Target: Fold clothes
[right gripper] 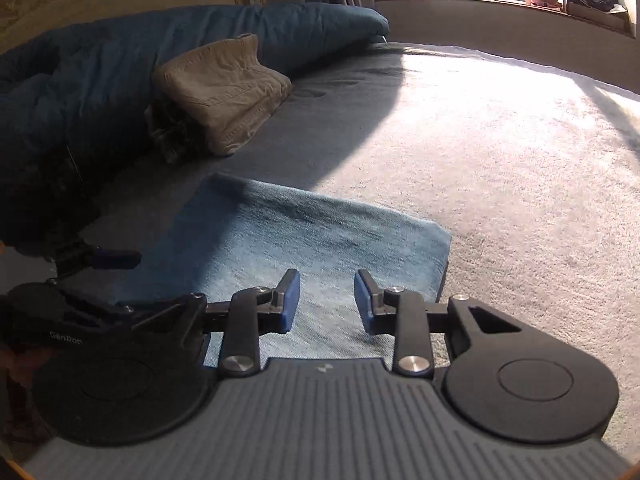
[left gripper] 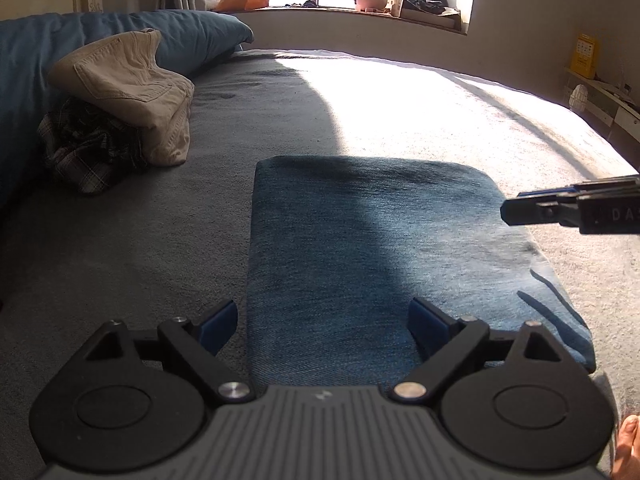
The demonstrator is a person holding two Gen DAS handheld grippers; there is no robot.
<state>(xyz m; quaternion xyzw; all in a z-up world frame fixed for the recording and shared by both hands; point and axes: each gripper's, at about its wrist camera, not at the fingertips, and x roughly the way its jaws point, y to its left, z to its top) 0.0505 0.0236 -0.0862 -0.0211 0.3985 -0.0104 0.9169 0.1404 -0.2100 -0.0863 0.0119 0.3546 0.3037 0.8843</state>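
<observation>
A folded blue denim garment [left gripper: 360,240] [right gripper: 304,232] lies flat on the grey bed sheet [left gripper: 400,112]. My left gripper [left gripper: 324,324] hovers over its near end, open wide. One finger is beyond the denim's left edge and the other is above the cloth. It also shows side-on at the left of the right wrist view [right gripper: 120,259]. My right gripper [right gripper: 328,300] hangs over the denim's near right part. Its blue pads stand a narrow gap apart with nothing between them. In the left wrist view it [left gripper: 510,210] reaches in from the right.
Folded khaki trousers [left gripper: 128,80] [right gripper: 224,88] rest on a dark plaid garment [left gripper: 88,148] against a blue duvet [left gripper: 120,32]. Bright sun falls on the sheet's far right part [right gripper: 500,140]. A window sill [left gripper: 360,12] holds bags and boxes. A fingertip [left gripper: 628,440] shows at the bottom right corner.
</observation>
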